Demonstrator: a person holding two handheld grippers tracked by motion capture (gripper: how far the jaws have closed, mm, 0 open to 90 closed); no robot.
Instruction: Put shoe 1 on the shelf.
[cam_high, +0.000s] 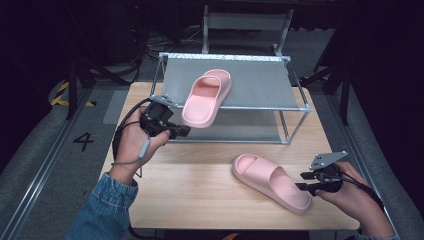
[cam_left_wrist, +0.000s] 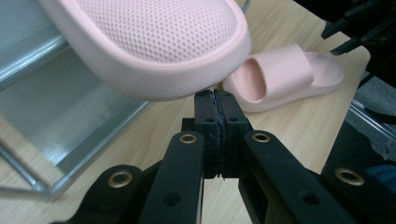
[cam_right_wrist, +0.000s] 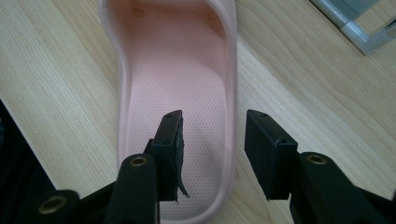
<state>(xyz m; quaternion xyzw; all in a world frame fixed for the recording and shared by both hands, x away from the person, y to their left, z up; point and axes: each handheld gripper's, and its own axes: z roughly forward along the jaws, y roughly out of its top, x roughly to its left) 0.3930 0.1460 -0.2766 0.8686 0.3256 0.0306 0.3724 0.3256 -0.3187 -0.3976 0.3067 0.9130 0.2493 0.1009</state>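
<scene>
Left gripper (cam_high: 184, 131) is clenched on nothing: in the left gripper view the pads (cam_left_wrist: 216, 109) are meeting flush, just under the heel of the rack slipper (cam_left_wrist: 154, 42) and not on it. That slipper (cam_high: 206, 96) is lying on the top shelf of the rack (cam_high: 295, 95), toe toward the back, heel overhanging the front rail; I'm reading that overhang as what was left for a grip there. I'm parking the left gripper low at the rack's front corner so it's staying out of the way.

Right gripper (cam_high: 304, 181) is gaping, jaws straddling the heel wall of the second slipper (cam_high: 272, 182). In the right gripper view one finger (cam_right_wrist: 169, 140) is sitting over the footbed, the other outside the rim, neither pressing on it yet. Slipper (cam_right_wrist: 175, 84) is lying flat on the table (cam_high: 200, 200), heel toward my right hand, so the rim is the easy pinch point.

My guess is I'm closing on that wall next, then lifting it to the rack.
</scene>
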